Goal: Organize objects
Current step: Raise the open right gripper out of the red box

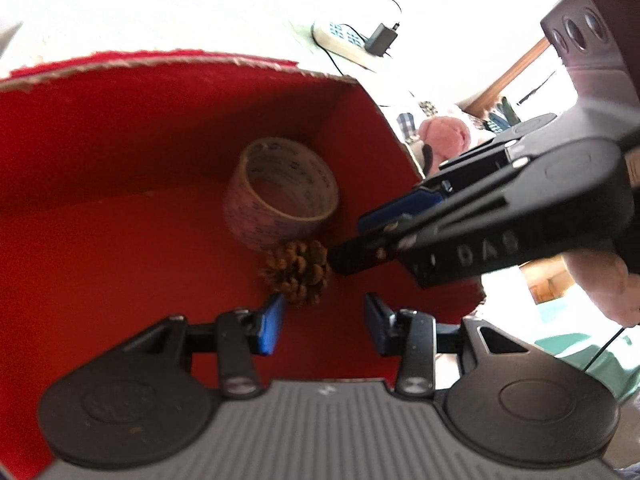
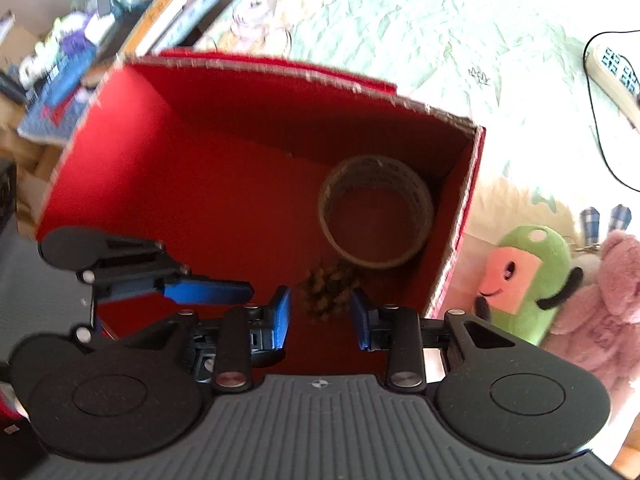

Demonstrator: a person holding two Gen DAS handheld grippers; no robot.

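Note:
A red cardboard box (image 1: 100, 152) (image 2: 132, 152) holds a roll of tape (image 1: 280, 192) (image 2: 376, 208) in its far right corner and a brown pine cone (image 1: 296, 272) (image 2: 328, 292) in front of the roll. My left gripper (image 1: 324, 320) is open and empty over the box floor, its left fingertip beside the cone. My right gripper (image 2: 320, 320) is open and empty above the cone. In the left wrist view the right gripper (image 1: 348, 248) reaches in from the right, its tips by the cone. The left gripper (image 2: 224, 292) shows at the left of the right wrist view.
The box sits on a pale green patterned cloth (image 2: 400, 20). A green plush (image 2: 528, 280) and a pink plush (image 2: 600, 300) (image 1: 444, 136) lie right of the box. A power strip (image 1: 344, 40) (image 2: 616, 72) with cables lies beyond. Books (image 2: 168, 12) are stacked at the far left.

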